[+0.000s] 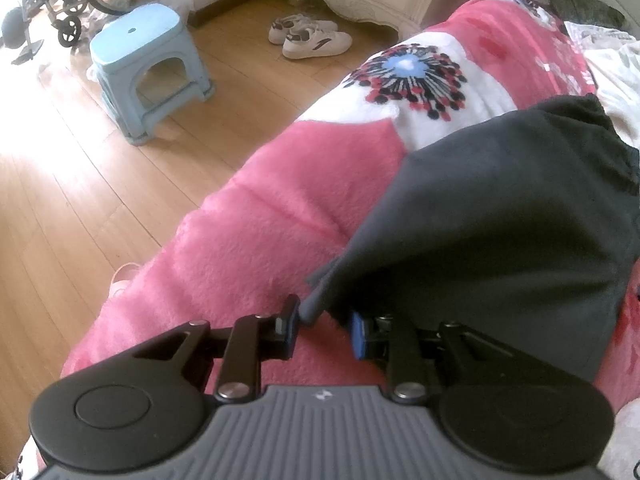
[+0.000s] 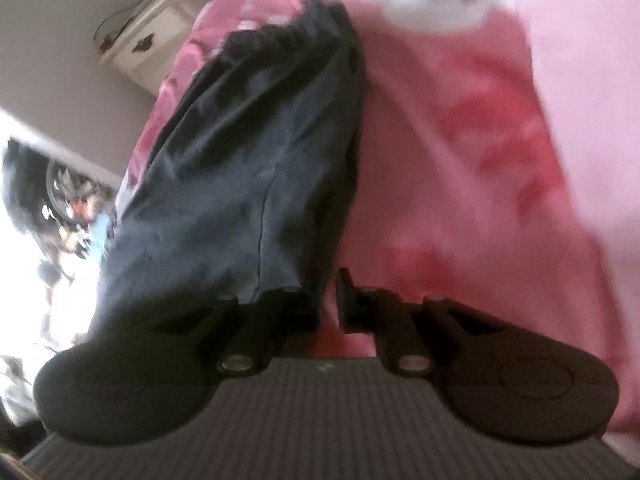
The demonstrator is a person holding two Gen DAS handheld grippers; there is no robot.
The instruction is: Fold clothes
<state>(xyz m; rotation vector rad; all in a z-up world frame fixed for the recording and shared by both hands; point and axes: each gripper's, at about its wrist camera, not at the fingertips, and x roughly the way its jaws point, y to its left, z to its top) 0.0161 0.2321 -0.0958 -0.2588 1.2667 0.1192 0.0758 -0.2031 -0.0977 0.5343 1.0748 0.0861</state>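
Your left gripper (image 1: pixel 322 330) stands apart around a corner of the dark garment (image 1: pixel 500 208) on the pink blanket (image 1: pixel 260 216); your right gripper (image 2: pixel 329 300) stands slightly apart beside the cloth.

Both wrist views steeply down, close over pink blanket (image 1: pixel 248 216), sharing dark garment (image 1: pixel 500 208), right blurred

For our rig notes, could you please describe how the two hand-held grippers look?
Both are matt black: the left gripper and right gripper have round side housings, silver pivot pins, jointed link arms and a ribbed grey body with a small white logo. The left's pads are blue.
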